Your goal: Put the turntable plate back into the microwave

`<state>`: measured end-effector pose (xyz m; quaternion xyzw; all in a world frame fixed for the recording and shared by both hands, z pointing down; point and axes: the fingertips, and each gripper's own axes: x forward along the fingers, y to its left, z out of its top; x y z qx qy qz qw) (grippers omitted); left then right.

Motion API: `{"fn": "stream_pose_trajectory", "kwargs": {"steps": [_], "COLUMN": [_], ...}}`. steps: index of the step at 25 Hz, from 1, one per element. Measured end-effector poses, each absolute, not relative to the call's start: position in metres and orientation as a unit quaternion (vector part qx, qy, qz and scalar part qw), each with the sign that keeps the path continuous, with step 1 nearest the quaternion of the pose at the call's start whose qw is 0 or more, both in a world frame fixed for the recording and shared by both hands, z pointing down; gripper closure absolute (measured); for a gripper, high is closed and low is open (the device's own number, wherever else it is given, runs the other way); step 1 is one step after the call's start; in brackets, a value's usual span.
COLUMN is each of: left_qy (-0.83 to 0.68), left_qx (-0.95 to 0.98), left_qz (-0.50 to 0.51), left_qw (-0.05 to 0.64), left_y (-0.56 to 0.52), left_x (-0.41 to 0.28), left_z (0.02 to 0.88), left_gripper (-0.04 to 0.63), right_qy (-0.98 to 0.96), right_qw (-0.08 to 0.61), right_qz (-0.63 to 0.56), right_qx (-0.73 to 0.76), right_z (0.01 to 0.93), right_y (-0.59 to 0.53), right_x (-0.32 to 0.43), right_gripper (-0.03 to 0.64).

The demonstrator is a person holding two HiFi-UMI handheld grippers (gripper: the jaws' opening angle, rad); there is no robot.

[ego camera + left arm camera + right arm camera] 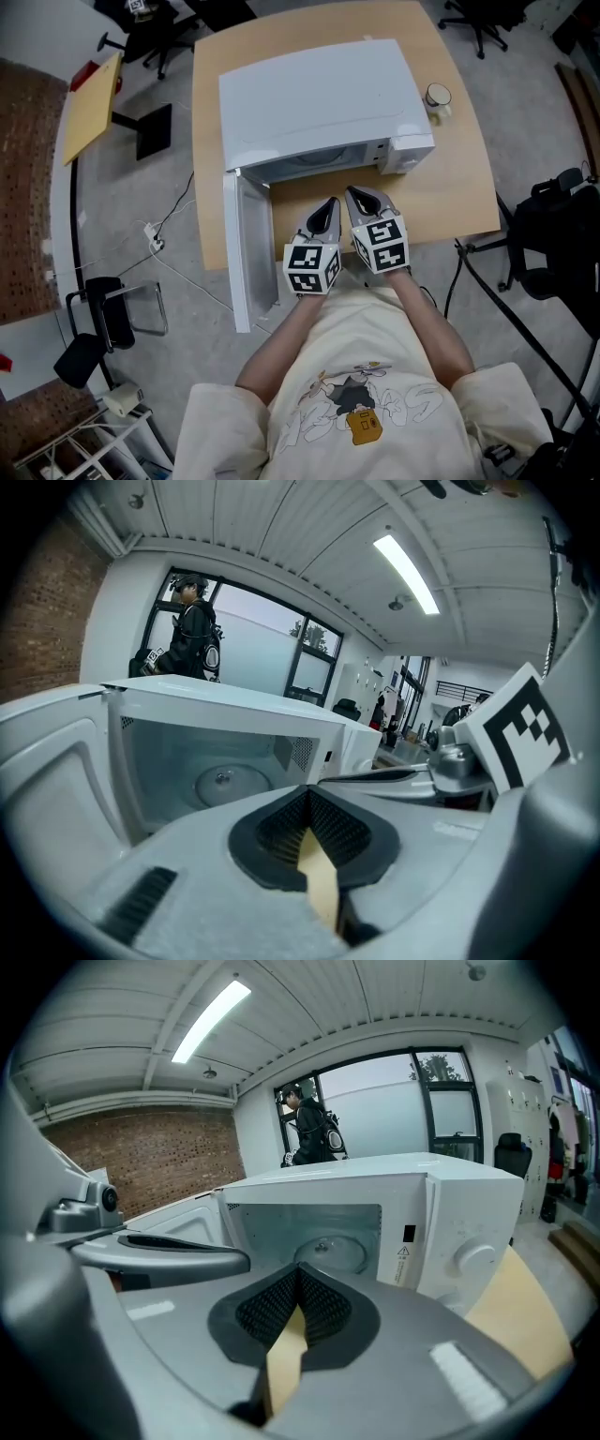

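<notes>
The white microwave [319,103] stands on a wooden table [459,187], its door [246,253] swung open to the left. The glass turntable plate [230,782] lies flat on the cavity floor; in the right gripper view the plate [328,1251] sits the same way. My left gripper [328,203] and right gripper [354,194] hover side by side just in front of the opening, apart from the plate. Both are shut with nothing between the pads. Each gripper view shows its own gripper: the left gripper [307,797] and the right gripper [298,1271].
A small round cup-like object [438,97] sits on the table right of the microwave. The control knob [476,1258] is on the microwave's right panel. Office chairs [103,319] and a cable [169,253] lie on the floor at left. A person [314,1129] stands by the far window.
</notes>
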<state>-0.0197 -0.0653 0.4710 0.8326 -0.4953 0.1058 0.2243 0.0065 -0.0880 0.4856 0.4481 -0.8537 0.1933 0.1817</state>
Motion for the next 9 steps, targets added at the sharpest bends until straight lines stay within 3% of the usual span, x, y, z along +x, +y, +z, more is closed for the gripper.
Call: {"fn": "stream_pose_trajectory", "kwargs": {"steps": [9], "left_qy": [-0.490], "left_qx": [0.838], "left_qz": [0.106], "left_qw": [0.215], "left_y": [-0.0610], "left_x": [-0.0237], "left_z": [0.4633], "left_gripper": [0.597], "right_qy": [-0.849], "right_qw": [0.183], "right_qz": [0.185], "right_qx": [0.460], "right_z": [0.4801], "right_y": [-0.0800], "right_x": [0.0061], "right_gripper": [0.611]}}
